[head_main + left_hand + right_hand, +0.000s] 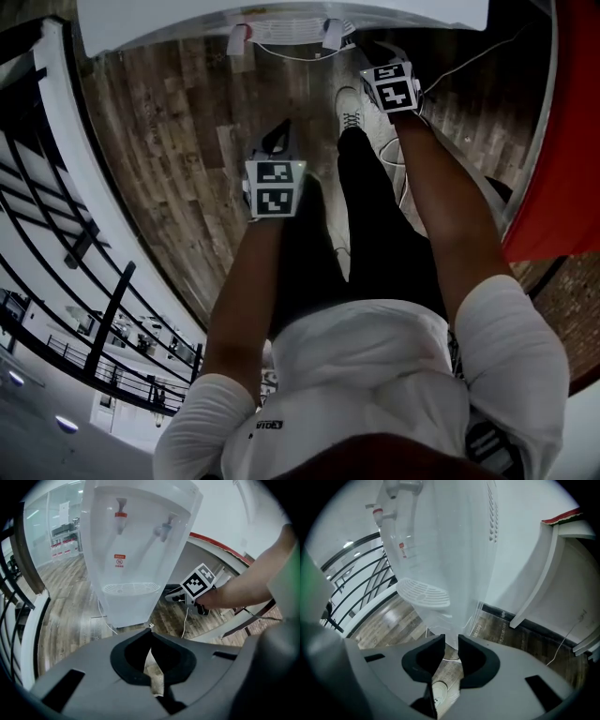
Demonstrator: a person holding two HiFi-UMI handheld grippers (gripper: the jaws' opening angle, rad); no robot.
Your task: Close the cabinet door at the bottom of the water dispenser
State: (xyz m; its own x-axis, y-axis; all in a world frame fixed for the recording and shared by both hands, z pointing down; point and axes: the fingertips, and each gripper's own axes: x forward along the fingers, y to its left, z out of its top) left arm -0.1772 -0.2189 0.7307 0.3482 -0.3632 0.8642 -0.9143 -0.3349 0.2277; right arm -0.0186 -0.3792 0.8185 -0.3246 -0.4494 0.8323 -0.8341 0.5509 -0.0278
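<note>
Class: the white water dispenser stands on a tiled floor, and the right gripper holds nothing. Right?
No: the floor is wood plank, not tile; the left gripper view shows it. The water dispenser is white and the right gripper holds nothing.

We count one water dispenser, two taps, one drip tray — and two in hand, left gripper and right gripper, two marker cubes.
</note>
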